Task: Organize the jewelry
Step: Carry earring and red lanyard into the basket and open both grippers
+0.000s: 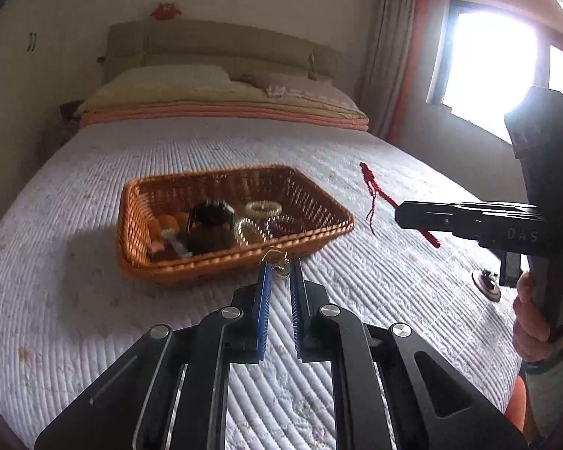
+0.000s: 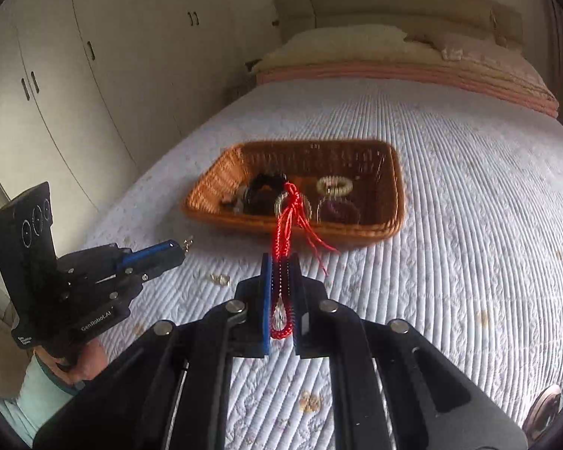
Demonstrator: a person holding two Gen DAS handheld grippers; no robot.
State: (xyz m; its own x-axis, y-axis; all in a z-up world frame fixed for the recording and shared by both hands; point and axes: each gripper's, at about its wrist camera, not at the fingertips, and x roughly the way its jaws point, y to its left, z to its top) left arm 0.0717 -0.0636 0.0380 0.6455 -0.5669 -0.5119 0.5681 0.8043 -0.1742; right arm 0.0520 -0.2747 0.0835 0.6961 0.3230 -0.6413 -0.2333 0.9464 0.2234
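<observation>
A brown wicker basket (image 1: 131,206) (image 2: 398,187) sits on the bed and holds a black bracelet (image 1: 210,213), a cream bead bracelet (image 1: 262,208), a clear bead bracelet (image 1: 249,230) and a purple one (image 2: 337,210). My left gripper (image 1: 281,262) (image 2: 178,247) is shut on a small gold trinket (image 1: 277,258) just in front of the basket's near rim. My right gripper (image 2: 280,258) (image 1: 398,215) is shut on a red braided cord (image 2: 284,225) (image 1: 371,183), lifted off the quilt to the right of the basket, its knotted end and tassels hanging free.
A white quilted bedspread (image 1: 94,300) covers the bed, with pillows (image 1: 161,82) and a folded pink blanket at the headboard. A tiny gold piece (image 2: 219,279) lies on the quilt near the left gripper. A round metallic object (image 1: 488,283) lies by the right hand. Wardrobe doors (image 2: 75,75) stand on the left.
</observation>
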